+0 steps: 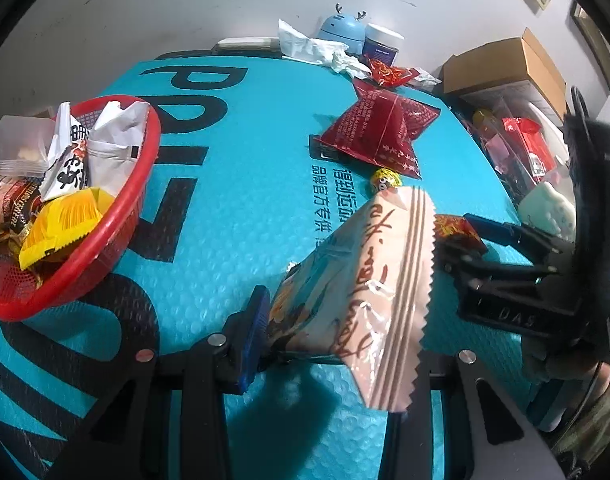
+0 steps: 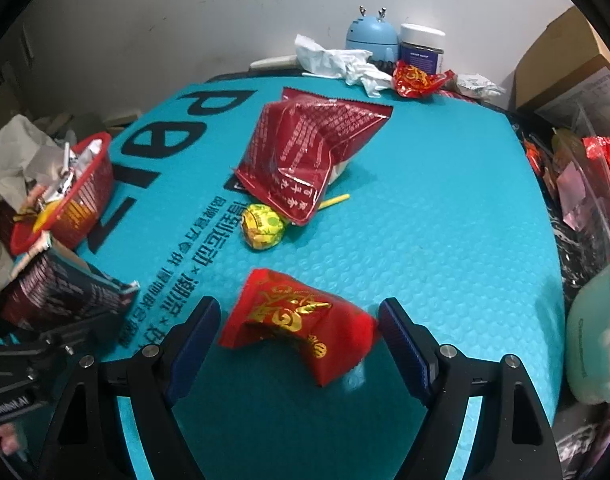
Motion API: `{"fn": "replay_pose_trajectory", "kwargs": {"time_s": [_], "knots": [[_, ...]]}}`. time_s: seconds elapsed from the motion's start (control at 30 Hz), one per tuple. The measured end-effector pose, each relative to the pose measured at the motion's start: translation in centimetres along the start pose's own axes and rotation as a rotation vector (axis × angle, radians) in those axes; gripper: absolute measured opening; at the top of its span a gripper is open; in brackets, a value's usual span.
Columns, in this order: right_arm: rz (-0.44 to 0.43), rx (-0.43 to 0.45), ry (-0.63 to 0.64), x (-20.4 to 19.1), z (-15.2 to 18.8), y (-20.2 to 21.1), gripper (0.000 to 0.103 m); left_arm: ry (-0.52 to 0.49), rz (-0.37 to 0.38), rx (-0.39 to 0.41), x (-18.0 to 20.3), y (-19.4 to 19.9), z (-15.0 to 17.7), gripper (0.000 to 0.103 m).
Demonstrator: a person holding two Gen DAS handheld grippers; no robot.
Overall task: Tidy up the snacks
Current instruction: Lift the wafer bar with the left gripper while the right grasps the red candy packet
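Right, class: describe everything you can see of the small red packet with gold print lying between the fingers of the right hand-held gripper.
The small red packet is a glossy, crinkled foil-like wrapper with gold ornamental print, puffed in the middle and creased at its ends. It lies on the teal mat, slightly skewed, between the blue-padded fingers of the right hand-held gripper. The jaws stand wide; the left pad is clear of it, while its right end reaches about to the right pad, contact uncertain. It looks sealed. The yellow-wrapped lollipop lies apart, beyond it.

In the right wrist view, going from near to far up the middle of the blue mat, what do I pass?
Small red gold-printed packet between the open jaws → yellow-green wrapped candy → big dark red snack bag → crumpled white tissue → light blue antlered gadget by the wall.
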State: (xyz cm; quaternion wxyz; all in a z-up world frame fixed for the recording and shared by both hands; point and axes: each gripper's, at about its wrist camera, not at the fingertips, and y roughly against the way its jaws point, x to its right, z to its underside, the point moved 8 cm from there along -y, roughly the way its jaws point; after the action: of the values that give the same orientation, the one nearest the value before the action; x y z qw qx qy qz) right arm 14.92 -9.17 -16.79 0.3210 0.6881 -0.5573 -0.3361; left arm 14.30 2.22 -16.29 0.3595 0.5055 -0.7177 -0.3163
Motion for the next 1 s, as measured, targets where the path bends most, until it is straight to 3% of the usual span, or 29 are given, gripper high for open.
{"fn": "replay_pose_trajectory", "kwargs": {"time_s": [0.03,0.1,0.2,0.63,0.87,1.0], "knots": [[0.011,0.0,0.008,0.0,0.1,-0.1,0.08,0.0,0.001,0.0,-0.1,-0.1,0.0,0.038],[0.025,0.014,0.016,0.0,0.1,0.0,0.062,0.004,0.004,-0.003,-0.2,-0.3,-0.1,0.038],[0.043,0.021,0.013,0.5,0.0,0.1,0.046,0.002,0.003,-0.003,-0.2,-0.4,-0.1,0.038],[-0.018,0.065,-0.019,0.3,0.3,2.8,0.042,-0.016,0.01,0.042,0.8,1.6,-0.6,0.038],[-0.052,0.085,-0.003,-1.0,1.2,5.2,0.042,-0.01,0.015,0.069,1.3,3.5,0.1,0.022],[-0.062,0.099,0.022,-2.1,1.7,6.5,0.042,-0.024,-0.003,0.097,1.4,4.8,0.4,0.021]]}}
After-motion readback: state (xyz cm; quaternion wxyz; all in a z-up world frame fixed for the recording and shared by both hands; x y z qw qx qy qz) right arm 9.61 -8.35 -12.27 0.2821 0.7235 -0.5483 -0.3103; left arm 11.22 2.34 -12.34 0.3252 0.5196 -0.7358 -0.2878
